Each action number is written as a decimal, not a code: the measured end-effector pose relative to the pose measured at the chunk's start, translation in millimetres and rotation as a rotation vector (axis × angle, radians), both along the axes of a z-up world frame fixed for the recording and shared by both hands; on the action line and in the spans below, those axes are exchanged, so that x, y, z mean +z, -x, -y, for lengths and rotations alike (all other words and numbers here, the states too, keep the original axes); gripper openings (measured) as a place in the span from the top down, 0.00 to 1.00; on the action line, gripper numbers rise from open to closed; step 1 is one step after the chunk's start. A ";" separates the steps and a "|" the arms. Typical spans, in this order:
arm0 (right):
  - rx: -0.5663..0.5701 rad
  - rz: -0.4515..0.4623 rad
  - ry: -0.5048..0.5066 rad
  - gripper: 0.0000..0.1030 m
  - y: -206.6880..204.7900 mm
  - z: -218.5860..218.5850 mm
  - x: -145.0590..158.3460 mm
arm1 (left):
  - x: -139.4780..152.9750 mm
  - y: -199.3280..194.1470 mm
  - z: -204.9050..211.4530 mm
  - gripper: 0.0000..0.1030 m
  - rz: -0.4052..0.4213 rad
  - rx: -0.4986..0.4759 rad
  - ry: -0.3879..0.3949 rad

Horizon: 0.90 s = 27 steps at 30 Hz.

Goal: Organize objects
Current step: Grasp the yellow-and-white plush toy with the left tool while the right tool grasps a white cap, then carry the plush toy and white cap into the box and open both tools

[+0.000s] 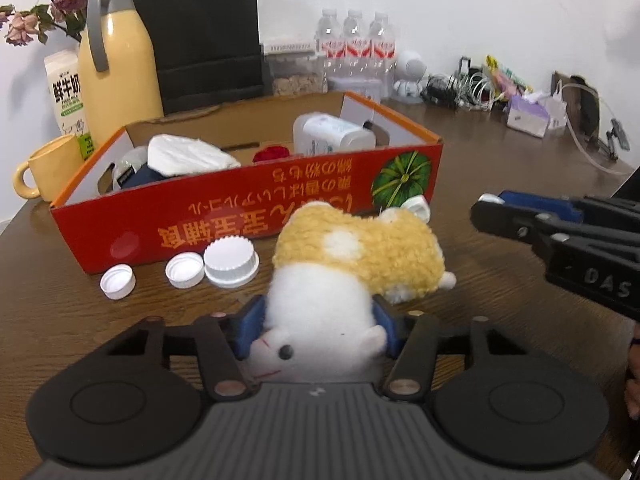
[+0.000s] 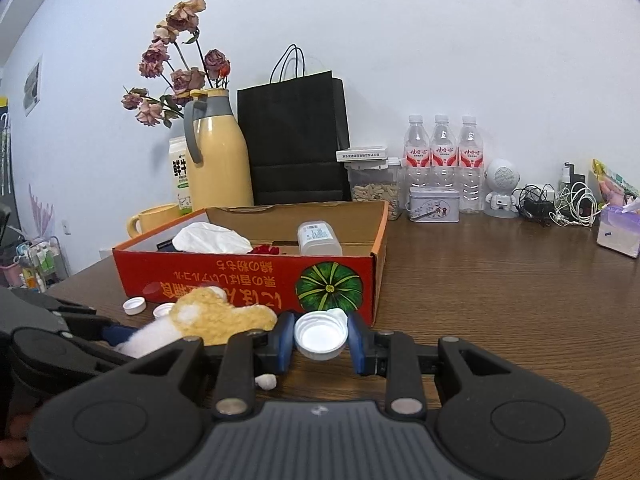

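My left gripper is shut on a yellow and white plush toy, gripping its white head end just in front of the red cardboard box. The toy also shows in the right wrist view. My right gripper is shut on a white bottle cap near the box's front right corner. It shows from the side in the left wrist view. Three white caps lie on the table by the box front. Inside the box are a white bottle, a white cloth and a red item.
A yellow thermos jug, milk carton, yellow mug and black paper bag stand behind the box. Water bottles, a tin, a white robot figure, cables and a tissue pack line the wall.
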State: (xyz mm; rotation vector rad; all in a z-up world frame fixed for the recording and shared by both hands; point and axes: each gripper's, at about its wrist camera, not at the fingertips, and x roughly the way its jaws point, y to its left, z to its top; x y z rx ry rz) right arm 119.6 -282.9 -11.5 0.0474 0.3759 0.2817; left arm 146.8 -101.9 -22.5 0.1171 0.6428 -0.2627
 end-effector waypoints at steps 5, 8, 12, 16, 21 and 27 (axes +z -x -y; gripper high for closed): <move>0.000 0.004 0.000 0.73 1.0 -0.9 -0.6 | 7.6 9.2 0.0 0.50 0.051 -0.007 0.009; 0.000 0.021 0.006 0.73 3.9 -2.4 -0.1 | 11.8 11.1 -4.0 0.52 0.070 0.004 0.025; 0.000 0.032 0.021 0.73 5.4 -4.5 0.5 | 16.3 12.4 -10.7 0.53 0.094 0.008 0.048; -0.003 0.053 0.037 0.73 7.7 -6.9 1.3 | 25.1 14.9 -19.0 0.53 0.132 0.013 0.079; 0.019 0.076 0.029 0.73 4.0 -10.7 9.8 | 46.4 10.3 -31.5 0.53 0.201 0.031 0.115; 0.044 0.136 0.051 0.73 -16.5 -25.2 40.0 | 72.3 -14.9 -45.4 0.53 0.274 0.068 0.140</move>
